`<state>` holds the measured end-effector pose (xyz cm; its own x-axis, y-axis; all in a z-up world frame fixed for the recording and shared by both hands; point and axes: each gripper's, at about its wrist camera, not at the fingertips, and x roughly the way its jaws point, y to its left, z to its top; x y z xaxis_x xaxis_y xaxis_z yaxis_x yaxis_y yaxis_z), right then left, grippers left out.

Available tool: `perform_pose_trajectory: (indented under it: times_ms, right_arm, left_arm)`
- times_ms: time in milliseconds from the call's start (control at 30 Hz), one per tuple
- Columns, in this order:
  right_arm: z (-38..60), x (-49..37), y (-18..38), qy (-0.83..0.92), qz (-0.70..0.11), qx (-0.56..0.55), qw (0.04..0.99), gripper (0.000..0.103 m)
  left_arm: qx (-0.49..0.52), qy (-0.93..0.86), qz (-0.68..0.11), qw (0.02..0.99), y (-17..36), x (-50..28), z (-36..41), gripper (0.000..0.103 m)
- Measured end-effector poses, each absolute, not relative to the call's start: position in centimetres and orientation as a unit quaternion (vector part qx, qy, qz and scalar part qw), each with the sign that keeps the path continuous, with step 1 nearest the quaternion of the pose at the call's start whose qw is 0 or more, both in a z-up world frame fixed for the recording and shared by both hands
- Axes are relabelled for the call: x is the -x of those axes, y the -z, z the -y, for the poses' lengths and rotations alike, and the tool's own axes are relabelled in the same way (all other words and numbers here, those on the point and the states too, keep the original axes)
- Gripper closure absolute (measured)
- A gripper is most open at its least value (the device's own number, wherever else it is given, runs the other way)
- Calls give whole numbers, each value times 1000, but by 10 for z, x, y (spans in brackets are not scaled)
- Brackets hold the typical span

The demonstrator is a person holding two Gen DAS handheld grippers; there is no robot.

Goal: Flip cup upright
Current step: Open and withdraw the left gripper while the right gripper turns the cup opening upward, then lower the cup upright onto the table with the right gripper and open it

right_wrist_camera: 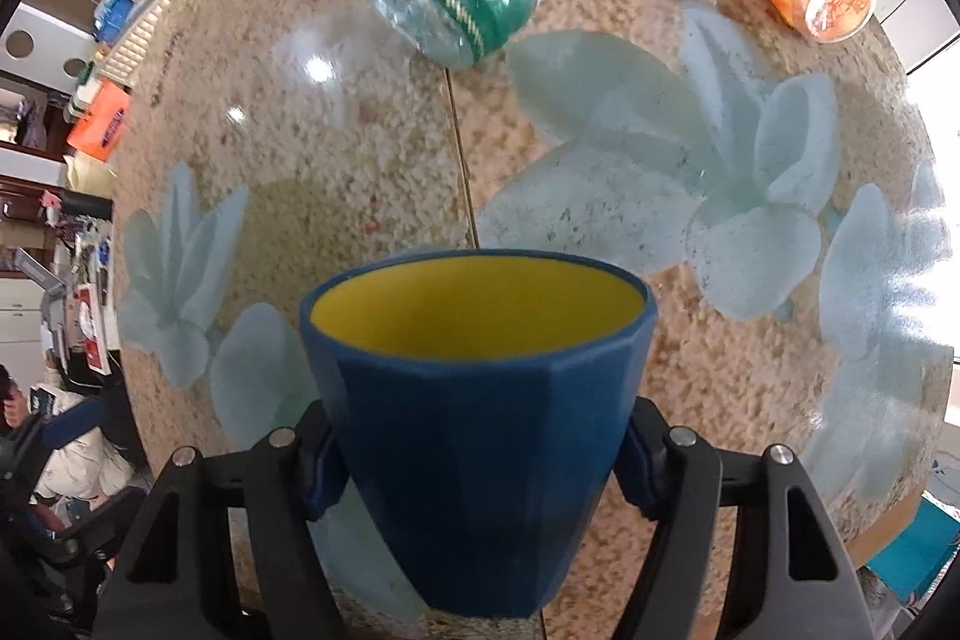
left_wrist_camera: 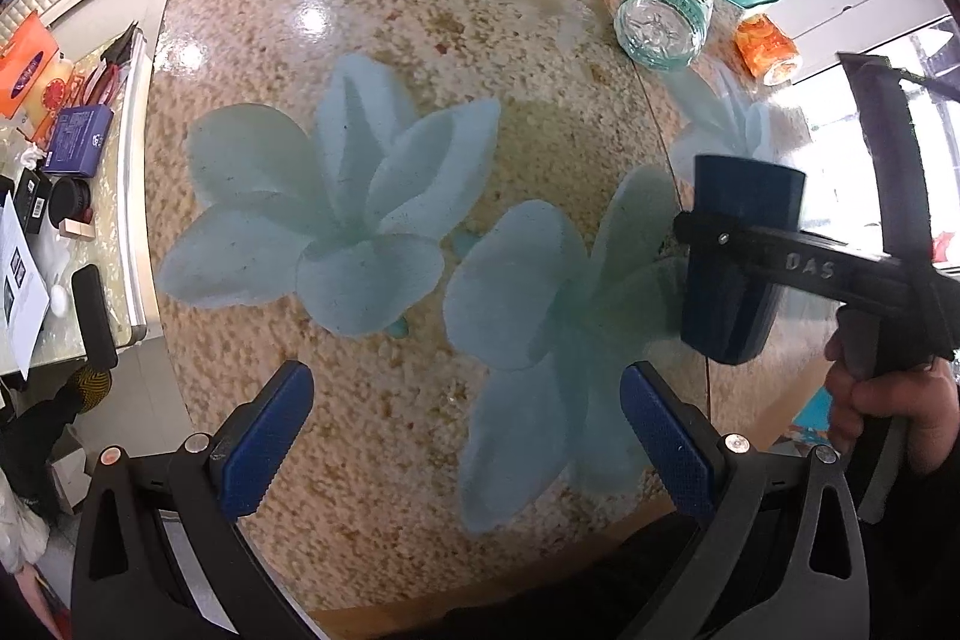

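Blue cup (right_wrist_camera: pixel 474 436) | mouth up, axis vertical | right gripper (right_wrist_camera: pixel 474 466) clamping

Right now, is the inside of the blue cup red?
No. In the right wrist view the blue cup, clamped in the right gripper, shows a yellow inside.

Navy cup (right_wrist_camera: pixel 474 436) with yellow inside; speckled, pale-flowered table (left_wrist_camera: pixel 420 40)
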<state>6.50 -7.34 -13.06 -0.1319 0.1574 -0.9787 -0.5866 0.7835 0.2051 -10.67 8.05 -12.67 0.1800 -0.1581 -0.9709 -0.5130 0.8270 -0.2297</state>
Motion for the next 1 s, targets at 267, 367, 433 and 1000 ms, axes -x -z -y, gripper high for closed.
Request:
perform_pose_trajectory:
  times_ms: [267,367,433,1000]
  right_arm:
    - [83,-85,96,-308,-652,133,680,35]
    - [88,-89,88,-315,-623,133,703,35]
    - [91,-88,81,-321,-595,142,723,35]
    - [101,-52,105,-348,-499,201,768,34]
  left_arm:
    - [248,-112,-629,728,119,101,-70,0]
    - [241,-109,-630,730,117,98,-65,0]
    - [236,-105,-632,730,116,96,-62,0]
    - [215,-96,-659,714,126,97,-48,0]
